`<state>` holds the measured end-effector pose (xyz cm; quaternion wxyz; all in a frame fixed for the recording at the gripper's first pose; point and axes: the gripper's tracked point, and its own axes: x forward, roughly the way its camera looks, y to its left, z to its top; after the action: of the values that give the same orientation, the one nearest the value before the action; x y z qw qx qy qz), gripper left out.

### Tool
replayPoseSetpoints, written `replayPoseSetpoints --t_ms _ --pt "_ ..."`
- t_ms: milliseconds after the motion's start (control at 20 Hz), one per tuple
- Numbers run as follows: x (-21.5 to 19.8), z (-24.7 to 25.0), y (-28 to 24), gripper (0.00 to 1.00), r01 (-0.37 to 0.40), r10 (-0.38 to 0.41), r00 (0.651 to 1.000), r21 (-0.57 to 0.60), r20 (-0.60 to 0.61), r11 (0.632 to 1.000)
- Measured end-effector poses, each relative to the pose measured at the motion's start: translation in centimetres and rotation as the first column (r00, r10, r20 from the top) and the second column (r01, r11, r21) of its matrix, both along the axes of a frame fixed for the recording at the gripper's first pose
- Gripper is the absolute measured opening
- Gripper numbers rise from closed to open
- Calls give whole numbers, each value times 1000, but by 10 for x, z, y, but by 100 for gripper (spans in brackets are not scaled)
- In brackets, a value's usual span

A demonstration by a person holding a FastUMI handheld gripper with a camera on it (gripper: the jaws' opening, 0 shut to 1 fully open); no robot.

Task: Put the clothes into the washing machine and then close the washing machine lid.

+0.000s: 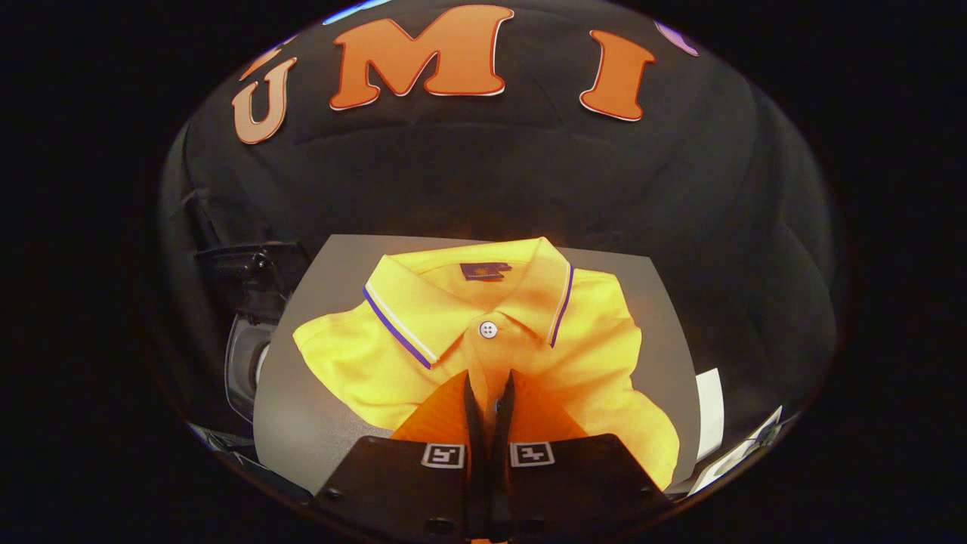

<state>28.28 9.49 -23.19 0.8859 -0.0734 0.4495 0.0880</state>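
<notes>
A: Looking along the gripper [489,385], what are the fingers doing?

B: They are standing nearly together, with a thin fold of the shirt [423,355] seeming to run up between them. I am judging that both are pressing on the cloth at the placket, just below the button [488,329].

A: And the shirt itself, where is it lying?

B: It is lying folded on the grey board [317,408], straight ahead of the fingers, collar [393,321] at the far end, so its long axis is running away from the gripper.

A: Then the machine?

B: Something dark with a clear rounded part is sitting off to the left, beside the board: probably the washer [249,355], though I am not certain. The move is likely calling for a lift, then a swing left.
</notes>
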Motion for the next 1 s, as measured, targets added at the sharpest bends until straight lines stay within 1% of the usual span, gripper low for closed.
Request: replayPoseSetpoints --t_ms 100,150,250,300,450,600,750,1000 --pt "3 0 2 8 29 -32 999 74 41 997" --pt "4 1 3 8 47 -59 995 146 78 988" --pt "9 8 2 8 96 -149 976 303 159 948" --pt "12 13 3 8 95 -179 964 373 196 923" --pt "23 41 12 8 42 -225 926 507 305 861" --pt "21 68 14 8 -23 -239 894 573 378 819" --pt "9 114 29 7 -96 -225 872 603 434 792" --pt "-32 159 48 8 -189 -215 826 616 521 765"
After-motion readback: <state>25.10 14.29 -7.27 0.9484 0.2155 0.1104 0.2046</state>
